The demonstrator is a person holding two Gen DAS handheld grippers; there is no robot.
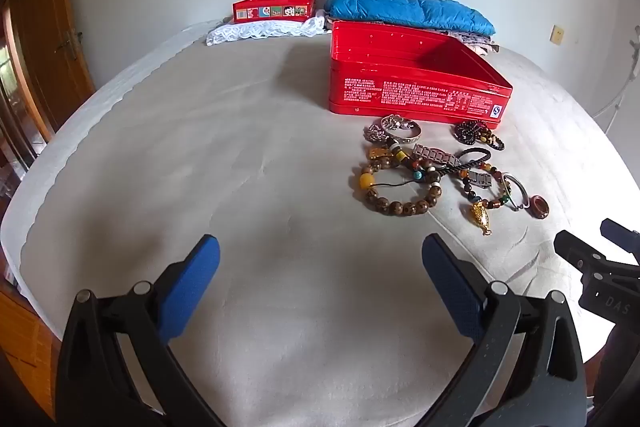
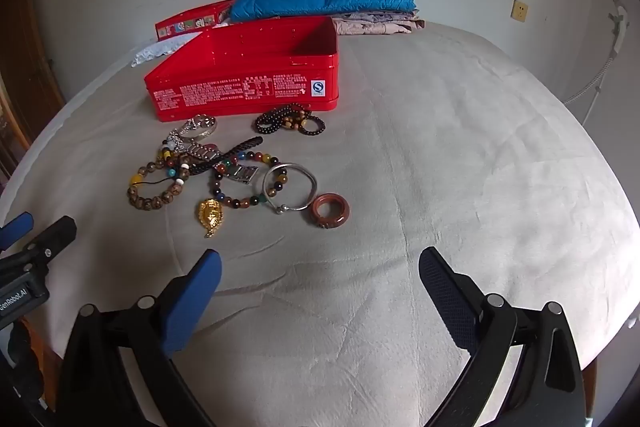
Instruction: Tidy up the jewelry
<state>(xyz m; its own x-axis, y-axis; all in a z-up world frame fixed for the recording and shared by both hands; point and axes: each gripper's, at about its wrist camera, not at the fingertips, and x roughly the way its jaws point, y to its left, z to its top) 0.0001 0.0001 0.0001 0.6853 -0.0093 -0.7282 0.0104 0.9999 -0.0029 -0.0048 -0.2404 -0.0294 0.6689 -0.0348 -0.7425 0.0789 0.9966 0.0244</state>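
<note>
An open red tin box [image 1: 416, 95] [image 2: 244, 91] stands on the grey bed cover. In front of it lies a pile of jewelry: a brown bead bracelet [image 1: 396, 195] [image 2: 156, 191], a gold pendant [image 1: 481, 215] [image 2: 210, 215], a silver bangle [image 2: 290, 187], a red-brown ring [image 1: 540, 207] [image 2: 330, 211], dark bead bracelets [image 1: 478, 133] [image 2: 290, 121] and a silver cuff [image 1: 400, 129] [image 2: 198, 129]. My left gripper [image 1: 320, 263] is open and empty, near and left of the pile. My right gripper [image 2: 318, 275] is open and empty, just short of the ring.
A red lid [image 1: 274, 7] rests on white lace [image 1: 264, 31] at the back. A folded blue quilt [image 1: 408, 9] [image 2: 320, 1] lies on folded clothes behind the box. A wooden door [image 1: 44, 39] is at left. The bed's front edge is close below both grippers.
</note>
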